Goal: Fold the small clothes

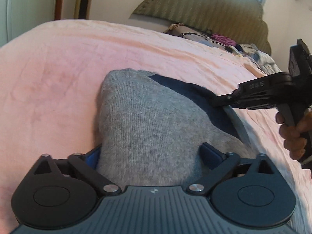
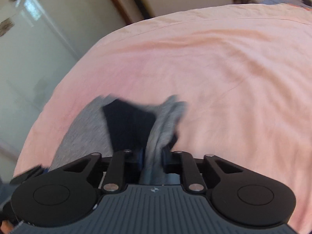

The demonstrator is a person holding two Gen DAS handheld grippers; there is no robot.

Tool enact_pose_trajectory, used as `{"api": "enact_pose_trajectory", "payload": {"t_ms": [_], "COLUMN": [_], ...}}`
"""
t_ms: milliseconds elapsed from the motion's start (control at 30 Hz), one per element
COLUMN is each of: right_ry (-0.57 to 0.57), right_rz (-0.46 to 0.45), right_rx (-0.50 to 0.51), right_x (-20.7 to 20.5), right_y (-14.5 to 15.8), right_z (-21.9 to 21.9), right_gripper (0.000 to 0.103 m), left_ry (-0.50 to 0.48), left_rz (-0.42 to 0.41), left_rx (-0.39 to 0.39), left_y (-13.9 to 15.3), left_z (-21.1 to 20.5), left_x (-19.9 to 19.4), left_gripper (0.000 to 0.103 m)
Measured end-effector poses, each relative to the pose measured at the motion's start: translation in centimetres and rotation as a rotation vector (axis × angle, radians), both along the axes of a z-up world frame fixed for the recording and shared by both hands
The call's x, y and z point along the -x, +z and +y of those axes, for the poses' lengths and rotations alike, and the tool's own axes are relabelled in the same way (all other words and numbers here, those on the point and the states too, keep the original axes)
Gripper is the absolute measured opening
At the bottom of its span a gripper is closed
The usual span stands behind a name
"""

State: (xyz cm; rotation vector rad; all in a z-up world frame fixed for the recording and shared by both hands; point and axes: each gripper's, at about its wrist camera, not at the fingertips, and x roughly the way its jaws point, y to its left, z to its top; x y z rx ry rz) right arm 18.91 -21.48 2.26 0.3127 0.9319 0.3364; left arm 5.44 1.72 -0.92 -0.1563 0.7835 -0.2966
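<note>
On a bed spread with a pink blanket point(image 1: 58, 62), nearest the left wrist camera, the left gripper point(image 1: 152, 152) stands with its jaws wide apart, its blue fingertips point(image 1: 209, 152) resting either side of a grey knit garment point(image 1: 140, 120) and not pinching it. That garment, with a dark navy panel point(image 1: 187, 89) showing along its far side, lies near the blanket's near edge, spreading away from the left gripper toward the middle of the bed.

To the right, the right gripper point(image 2: 154, 152) has its jaws drawn close together on a bunched grey fold of the garment's edge point(image 2: 165, 120), lifting it off the navy layer; its own view is blurred, so how deep the bite goes cannot be told. From the left wrist view that gripper point(image 1: 220, 102) reaches in from the side, the person's hand point(image 1: 292, 134) wrapped round its handle.

The step in hand looks to be carrying the pinched edge across the body of the garment. To do it well, the left gripper would likely need to press or pin the near cloth so the piece does not slide on the soft blanket, while the right carries its fold low and level, laying the edge parallel to the opposite side before letting go. A soft knit may sag or drag.

Beyond, mixed clothes point(image 1: 224, 41) are heaped by a padded headboard point(image 1: 204, 9).
</note>
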Motion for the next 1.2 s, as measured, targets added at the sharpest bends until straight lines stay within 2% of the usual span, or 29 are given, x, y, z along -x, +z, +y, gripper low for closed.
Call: {"api": "enact_pose_trajectory", "payload": {"t_ms": [67, 133, 167, 200, 267, 367, 433, 500, 533, 567, 600, 667, 700, 767, 833, 900, 933, 1000, 1033, 1100, 1133, 1200], "right_ry": [-0.002, 0.007, 0.014, 0.024, 0.031, 0.024, 0.033, 0.044, 0.055, 0.067, 0.089, 0.138, 0.140, 0.125, 0.115, 0.085, 0.076, 0.080, 0.092, 0.107, 0.118, 0.143], "right_rz": [0.026, 0.013, 0.004, 0.003, -0.037, 0.006, 0.064, 0.096, 0.063, 0.059, 0.046, 0.031, 0.036, 0.057, 0.049, 0.065, 0.078, 0.063, 0.047, 0.059, 0.064, 0.077], "right_rx": [-0.043, -0.050, -0.057, -0.076, -0.139, -0.251, -0.311, -0.267, -0.232, -0.164, -0.117, -0.080, -0.087, -0.149, -0.165, -0.213, -0.240, -0.261, -0.268, -0.279, -0.277, -0.198], "right_x": [-0.2, 1.0, 2.0, 3.0, 5.1, 7.1, 6.9, 6.7, 6.7, 6.7, 6.8, 6.7, 6.5, 6.2, 6.6, 7.5, 8.0, 9.8, 10.8, 12.2, 12.6, 12.9], "right_y": [-0.2, 0.2, 0.5, 0.8, 1.0, 0.2, -1.0, -1.8, -1.7, -1.5, -1.3, -1.1, -1.1, -1.7, -1.8, -1.5, -1.2, -0.6, -0.2, -0.2, -0.3, -0.9], "right_z": [-0.6, -0.1, 0.0, 0.0, -0.7, -1.6, -1.2, 0.2, 0.8, 1.6, 2.1, 1.7, 1.0, 0.1, 0.1, -0.1, -0.2, -0.2, -0.2, 0.2, 0.7, 2.1], "right_gripper": [0.016, 0.029, 0.045, 0.075, 0.103, 0.100, 0.094, 0.083, 0.073, 0.042, 0.036, 0.027, 0.026, 0.026, 0.030, 0.053, 0.061, 0.094, 0.097, 0.097, 0.092, 0.075], "left_ry": [-0.009, -0.036, -0.043, -0.041, -0.022, 0.009, 0.030, 0.010, 0.001, -0.015, -0.050, -0.072, -0.073, -0.080, -0.083, -0.078, -0.074, -0.066, -0.066, -0.066, -0.067, -0.072], "left_rz": [-0.006, 0.015, 0.015, 0.005, -0.018, 0.060, 0.102, 0.086, 0.088, 0.093, 0.102, 0.099, 0.095, 0.085, 0.080, 0.080, 0.086, 0.102, 0.104, 0.089, 0.079, 0.065], "left_rx": [-0.019, 0.005, 0.043, 0.086, 0.139, 0.215, 0.226, 0.197, 0.180, 0.174, 0.170, 0.119, 0.113, 0.114, 0.108, 0.110, 0.118, 0.119, 0.112, 0.081, 0.053, 0.005], "left_y": [0.0, 0.6, 1.2, 1.8, 2.5, 1.5, 0.5, 0.6, 0.7, 0.8, 0.9, 0.9, 0.7, 0.6, 0.7, 0.8, 0.9, 0.9, 0.9, 0.9, 0.9, 0.8], "left_z": [-0.2, 0.6, 1.7, 2.8, 5.1, 7.3, 7.2, 6.1, 5.5, 4.8, 4.1, 3.2, 3.2, 3.4, 3.6, 4.0, 4.4, 5.0, 5.1, 4.8, 4.4, 3.5], "left_x": [0.1, 0.7, 1.4, 1.9, 2.9, 1.8, 0.6, 0.5, 0.4, 0.6, 0.8, 1.1, 1.1, 1.0, 1.2, 1.9, 2.5, 3.5, 4.0, 4.6, 4.8, 4.9], "left_gripper": [0.103, 0.103, 0.103, 0.103, 0.103, 0.103, 0.103, 0.103, 0.102, 0.089, 0.062, 0.061, 0.061, 0.061, 0.062, 0.066, 0.069, 0.083, 0.083, 0.084, 0.084, 0.088]}}
